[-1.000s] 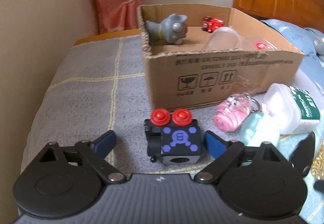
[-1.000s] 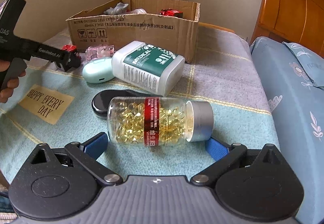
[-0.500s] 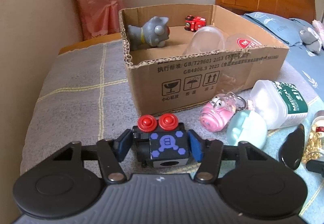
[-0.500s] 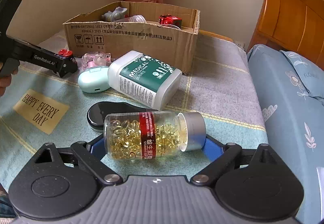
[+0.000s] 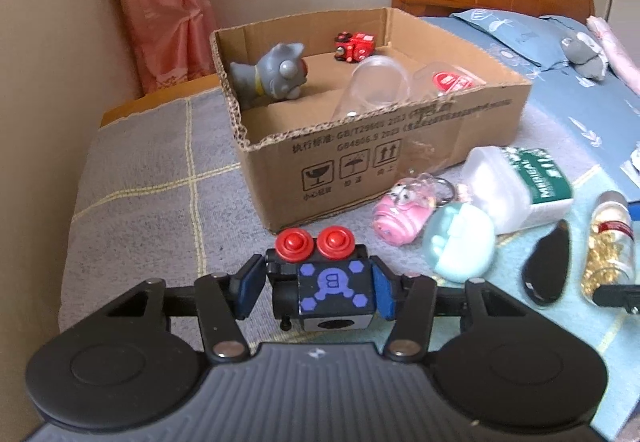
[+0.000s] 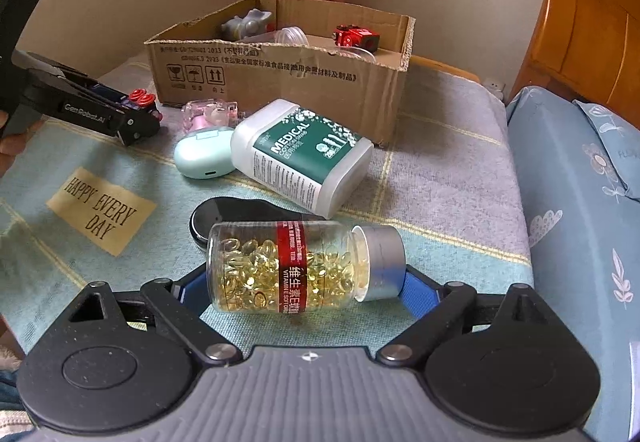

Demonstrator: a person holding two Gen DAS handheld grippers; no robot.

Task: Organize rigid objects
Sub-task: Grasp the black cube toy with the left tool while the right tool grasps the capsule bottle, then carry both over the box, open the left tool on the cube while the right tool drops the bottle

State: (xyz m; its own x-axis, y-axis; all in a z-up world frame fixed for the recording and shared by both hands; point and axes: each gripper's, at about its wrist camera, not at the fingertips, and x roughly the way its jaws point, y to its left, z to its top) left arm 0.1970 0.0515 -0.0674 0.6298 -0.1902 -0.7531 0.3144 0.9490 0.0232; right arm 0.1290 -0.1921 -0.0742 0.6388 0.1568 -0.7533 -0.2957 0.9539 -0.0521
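Observation:
My left gripper (image 5: 314, 288) is shut on a black fidget cube (image 5: 324, 282) with two red buttons and purple hexagons, held just above the bed. The open cardboard box (image 5: 400, 158) stands beyond it, holding a grey cat figure (image 5: 276, 76), a red toy car (image 5: 356, 46) and clear plastic cups (image 5: 376, 86). My right gripper (image 6: 298, 288) is shut on a clear bottle of yellow capsules (image 6: 296, 270), gripped end to end and lifted. The left gripper also shows in the right wrist view (image 6: 136, 116), at far left.
On the bedspread lie a pink keychain toy (image 5: 404, 212), a mint earbud case (image 5: 460, 246), a white and green MEDICAL bottle (image 6: 300, 156) and a flat black oval object (image 6: 240, 214). A blue pillow (image 6: 580, 202) and wooden headboard (image 6: 588, 34) are at right.
My left gripper closed on the fidget cube and lifted it. My right gripper closed on the capsule bottle and raised it off the bed.

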